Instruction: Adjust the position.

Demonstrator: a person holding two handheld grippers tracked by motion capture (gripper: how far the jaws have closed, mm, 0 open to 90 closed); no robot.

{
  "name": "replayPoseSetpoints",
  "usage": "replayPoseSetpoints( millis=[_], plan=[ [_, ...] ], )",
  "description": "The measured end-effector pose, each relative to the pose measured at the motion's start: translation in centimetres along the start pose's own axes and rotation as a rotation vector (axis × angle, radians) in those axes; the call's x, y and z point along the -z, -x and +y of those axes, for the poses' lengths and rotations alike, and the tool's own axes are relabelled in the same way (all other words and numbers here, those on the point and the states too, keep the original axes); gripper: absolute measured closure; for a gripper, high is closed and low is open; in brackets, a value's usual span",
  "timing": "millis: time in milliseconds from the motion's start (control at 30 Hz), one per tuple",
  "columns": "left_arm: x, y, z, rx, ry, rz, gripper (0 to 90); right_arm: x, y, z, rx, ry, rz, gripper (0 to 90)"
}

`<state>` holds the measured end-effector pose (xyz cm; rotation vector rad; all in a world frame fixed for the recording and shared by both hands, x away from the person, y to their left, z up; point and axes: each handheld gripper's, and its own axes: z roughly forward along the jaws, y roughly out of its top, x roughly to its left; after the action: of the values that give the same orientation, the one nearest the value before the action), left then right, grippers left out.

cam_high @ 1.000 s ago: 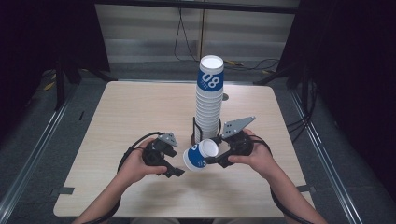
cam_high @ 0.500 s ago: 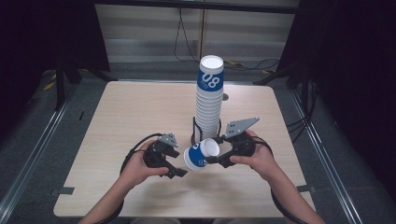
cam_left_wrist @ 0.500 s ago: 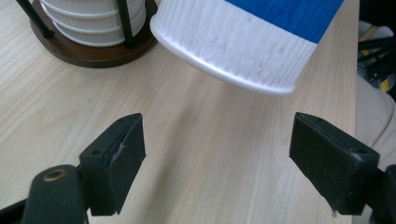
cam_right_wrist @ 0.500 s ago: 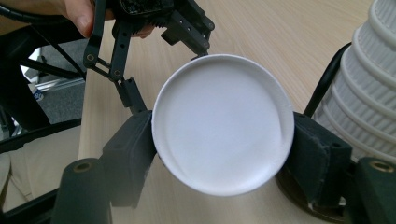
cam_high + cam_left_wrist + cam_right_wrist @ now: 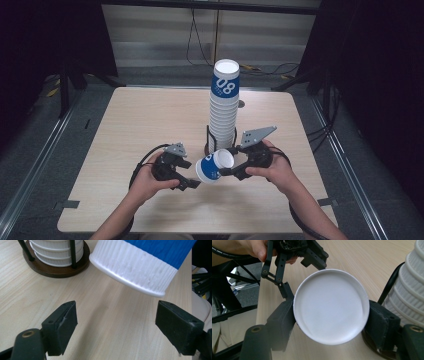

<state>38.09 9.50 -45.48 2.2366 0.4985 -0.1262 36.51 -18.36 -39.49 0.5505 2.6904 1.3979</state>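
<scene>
The right gripper [image 5: 226, 171] is clamping the blue-and-white ribbed paper cup [image 5: 214, 166] across its base, holding it on its side just above the desk [image 5: 150, 115], near the front edge and just in front of the tall stack of matching cups [image 5: 224, 107] in its dark wire holder [image 5: 209, 137]. The left gripper [image 5: 192, 184] is hovering beside the cup's rim, its jaws having just been opening a little, with nothing between them. That cup is looking light and easily crushed; I'd judge the stiff rolled rim or the base the safest spots to grip, gently.
</scene>
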Motion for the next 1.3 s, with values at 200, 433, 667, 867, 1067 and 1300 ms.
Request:
replayPoseSetpoints(
  millis=[200, 433, 667, 867, 1067, 1300],
  plan=[
    [-0.1, 0.0, 0.1, -0.001, 0.013, -0.004, 17.2, 0.2, 0.2, -0.2, -0.007, 0.004, -0.010, 28.2],
    [-0.5, 0.1, 0.2, 0.007, 0.033, -0.020, 17.1, 0.2, 0.3, -0.4, -0.021, 0.021, -0.009, 28.2],
    [-0.7, 0.1, 0.1, 0.011, 0.067, -0.039, 16.7, 0.1, 0.2, -0.6, -0.027, 0.032, -0.006, 28.2],
    [-0.8, 0.0, -0.4, 0.031, 0.102, -0.050, 16.3, 0.0, 0.2, -1.0, -0.045, 0.048, -0.003, 28.2],
    [-1.2, 0.0, -0.5, 0.034, 0.109, -0.061, 15.7, -0.3, 0.0, -1.3, -0.053, 0.054, -0.004, 28.2],
    [-1.8, 0.2, -0.4, 0.022, 0.119, -0.082, 15.3, -0.5, -0.1, -1.7, -0.065, 0.066, 0.005, 28.3]
  ],
)
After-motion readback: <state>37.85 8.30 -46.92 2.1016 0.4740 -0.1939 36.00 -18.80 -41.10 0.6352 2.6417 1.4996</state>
